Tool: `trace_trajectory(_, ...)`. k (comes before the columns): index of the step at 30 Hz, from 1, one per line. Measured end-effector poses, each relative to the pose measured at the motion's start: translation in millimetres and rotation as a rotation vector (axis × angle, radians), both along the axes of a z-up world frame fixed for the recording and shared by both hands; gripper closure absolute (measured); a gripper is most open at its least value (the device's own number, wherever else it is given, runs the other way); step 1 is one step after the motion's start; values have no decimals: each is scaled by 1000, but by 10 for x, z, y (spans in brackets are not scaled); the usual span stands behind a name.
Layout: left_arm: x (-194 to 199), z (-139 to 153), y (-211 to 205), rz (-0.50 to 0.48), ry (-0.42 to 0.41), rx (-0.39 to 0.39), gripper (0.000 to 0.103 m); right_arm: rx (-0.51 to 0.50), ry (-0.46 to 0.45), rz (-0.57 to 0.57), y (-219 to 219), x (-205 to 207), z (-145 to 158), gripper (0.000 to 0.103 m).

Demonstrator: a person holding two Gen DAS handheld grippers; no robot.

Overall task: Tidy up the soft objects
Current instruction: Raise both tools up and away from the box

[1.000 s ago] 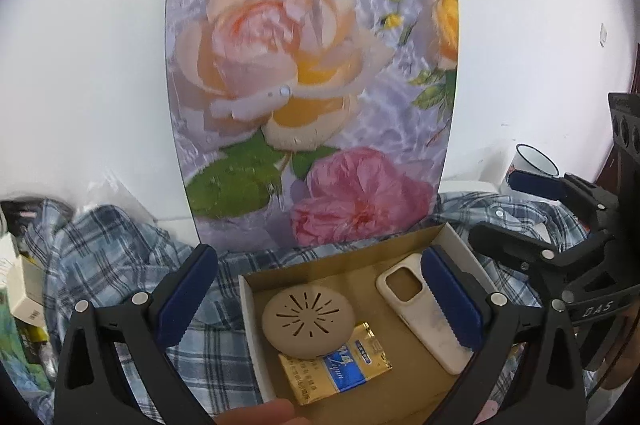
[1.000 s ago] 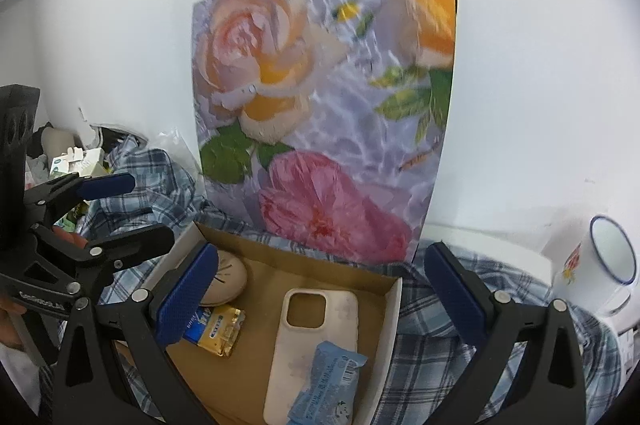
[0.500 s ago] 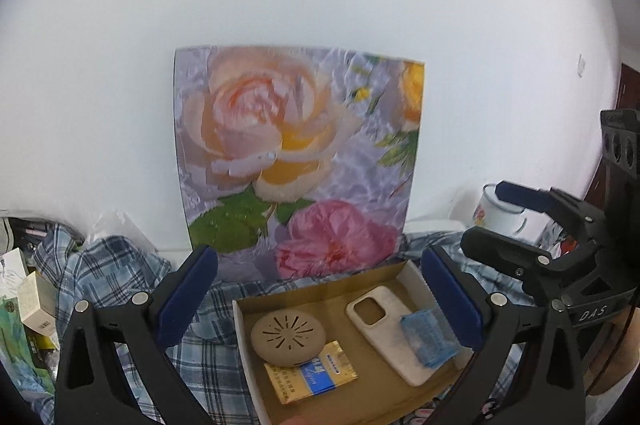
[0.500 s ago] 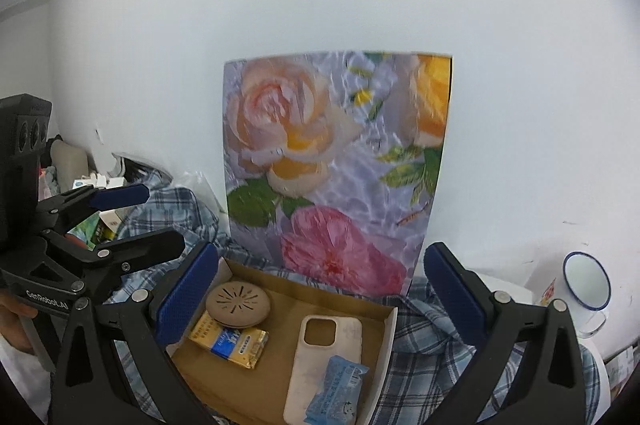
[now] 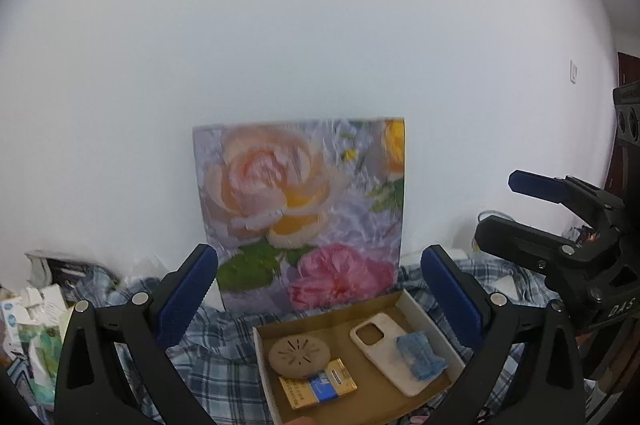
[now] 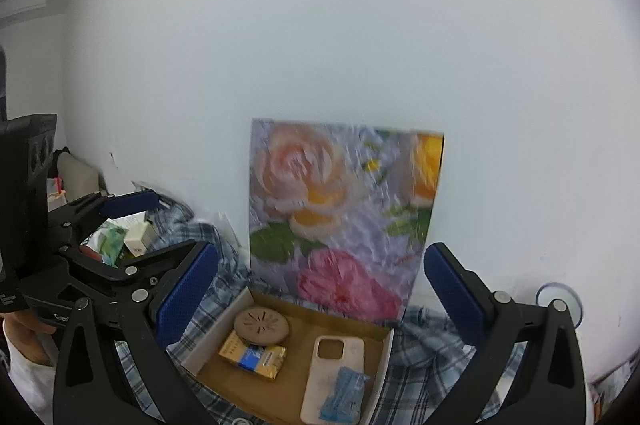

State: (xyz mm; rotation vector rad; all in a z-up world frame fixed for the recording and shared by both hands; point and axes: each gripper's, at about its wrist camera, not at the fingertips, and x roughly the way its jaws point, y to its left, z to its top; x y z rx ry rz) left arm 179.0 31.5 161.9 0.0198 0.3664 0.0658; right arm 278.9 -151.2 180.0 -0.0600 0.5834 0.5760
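Fingers of left gripper (image 5: 319,283) and right gripper (image 6: 321,283) spread, empty, above cardboard box (image 6: 208,339).

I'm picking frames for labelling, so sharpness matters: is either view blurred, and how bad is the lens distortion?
Left wrist view: the floral panel is slightly smeared, while the phone case in the cardboard box stays readable. Right wrist view: the panel is more smeared, as if by motion. Both views: strong fisheye bending with dark corners; soft, even light, no glare.
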Motion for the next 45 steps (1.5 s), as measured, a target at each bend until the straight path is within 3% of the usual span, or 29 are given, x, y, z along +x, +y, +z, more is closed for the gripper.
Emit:
trace_trajectory(6, -204, 242, -118, 6, -60, 29, 0, 21, -54, 41, 18, -162, 309, 0)
trace_trajectory(25, -1214, 731, -477, -27, -168, 70, 0, 48, -154, -3, -207, -1112, 993, 0)
trace_trajectory(33, -1538, 767, -526, -51, -187, 26, 0, 17, -168, 9, -200, -1411, 1058, 0)
trace_trajectory(45, -1916, 496, -640, -53, -168, 38, 0, 8, -135, 31, -221, -1749, 875, 0)
